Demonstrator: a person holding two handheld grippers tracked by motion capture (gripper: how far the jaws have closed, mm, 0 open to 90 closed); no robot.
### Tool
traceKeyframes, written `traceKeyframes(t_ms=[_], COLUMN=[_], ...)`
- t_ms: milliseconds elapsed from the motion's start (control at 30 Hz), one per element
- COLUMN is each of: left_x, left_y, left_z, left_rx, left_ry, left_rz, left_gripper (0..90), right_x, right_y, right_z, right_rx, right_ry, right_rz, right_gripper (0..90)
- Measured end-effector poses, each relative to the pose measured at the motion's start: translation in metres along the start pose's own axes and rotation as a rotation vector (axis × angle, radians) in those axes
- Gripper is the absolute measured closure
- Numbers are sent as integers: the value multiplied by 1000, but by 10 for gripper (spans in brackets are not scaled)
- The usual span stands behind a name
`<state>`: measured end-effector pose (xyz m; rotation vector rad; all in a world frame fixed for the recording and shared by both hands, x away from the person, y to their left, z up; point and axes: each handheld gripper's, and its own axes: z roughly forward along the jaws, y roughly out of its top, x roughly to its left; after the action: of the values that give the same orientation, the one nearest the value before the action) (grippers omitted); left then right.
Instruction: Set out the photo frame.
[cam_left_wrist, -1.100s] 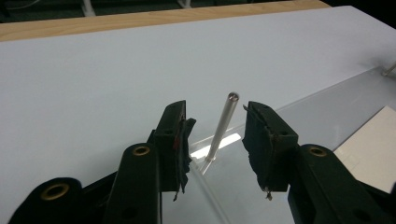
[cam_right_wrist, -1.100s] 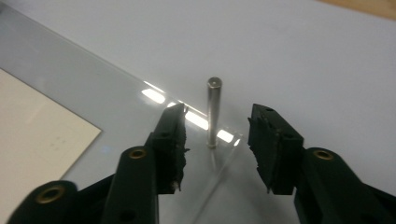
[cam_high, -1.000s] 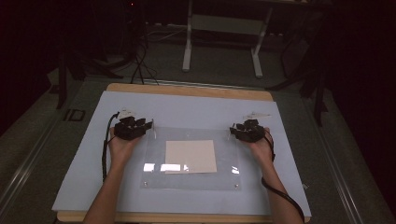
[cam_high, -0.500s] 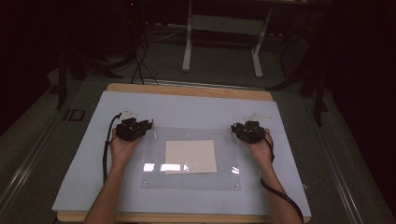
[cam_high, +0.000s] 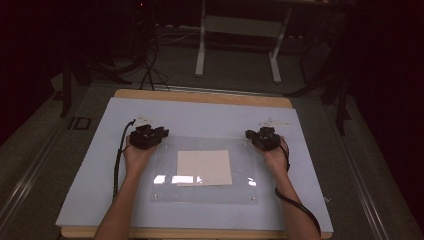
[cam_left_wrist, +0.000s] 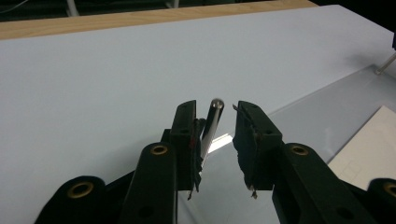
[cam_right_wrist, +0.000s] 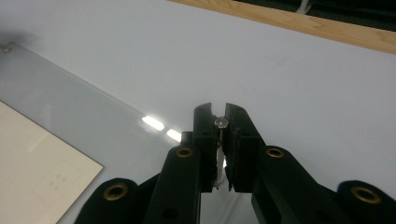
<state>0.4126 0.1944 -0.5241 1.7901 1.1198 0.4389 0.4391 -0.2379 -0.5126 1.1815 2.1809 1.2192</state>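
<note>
High view: a pale blue mat (cam_high: 200, 120) spread over the wooden surface (cam_high: 200, 97). On the mat, a clear plastic sheet (cam_high: 205, 192), with a cream paper square (cam_high: 204, 167) at its middle. Left gripper (cam_high: 148, 136) resting at the sheet's far left corner, gripped by the left hand (cam_high: 136, 156). Right gripper (cam_high: 264, 138) at the far right corner, gripped by the right hand (cam_high: 274, 157). Black cable (cam_high: 118, 162) trailing down along the left forearm, another cable (cam_high: 295, 205) looping beside the right forearm. Two small white tags (cam_high: 145, 119) on the mat just beyond each gripper. Glare patches on the sheet near the paper's lower left corner.

Left gripper view: jaws apart, a thin metal pin (cam_left_wrist: 211, 127) standing tilted in the gap, leaning against the left-hand jaw, clear of the other. Edge of the clear plastic sheet (cam_left_wrist: 322, 107) running off to the right, paper square (cam_left_wrist: 366, 144) at far right.

Right gripper view: jaws drawn close, clamped on a small round-headed pin (cam_right_wrist: 220, 122) between their tips. Clear plastic sheet (cam_right_wrist: 70, 102) to the left, cream paper (cam_right_wrist: 37, 175) at lower left, wooden edge (cam_right_wrist: 317, 25) across the top.
</note>
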Motion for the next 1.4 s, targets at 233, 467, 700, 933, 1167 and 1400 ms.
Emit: traceKeyframes(t_ms=[233,467,700,933,1167,1400], left_x=[5,6,5,4,6,6], left_y=[-1,-1,-1,1,2,6], left_z=[3,4,4,4,4,6], left_rx=[-14,-2,8,22,39,68], left_ry=[-26,-23,-10,-2,-13,-10], left_rz=[-71,-66,-62,-64,-83,-74], left_gripper=[778,803,810,816,813,817], right_x=[-1,-2,-4,-6,-6,-6], right_y=[-2,-2,-3,-1,-1,-1], right_z=[0,0,0,1,1,2], right_rx=[-9,-11,-11,6,7,11], right_ry=[9,20,32,46,45,47], right_rz=[21,45,71,86,81,81], right_gripper=[837,834,830,829,826,827])
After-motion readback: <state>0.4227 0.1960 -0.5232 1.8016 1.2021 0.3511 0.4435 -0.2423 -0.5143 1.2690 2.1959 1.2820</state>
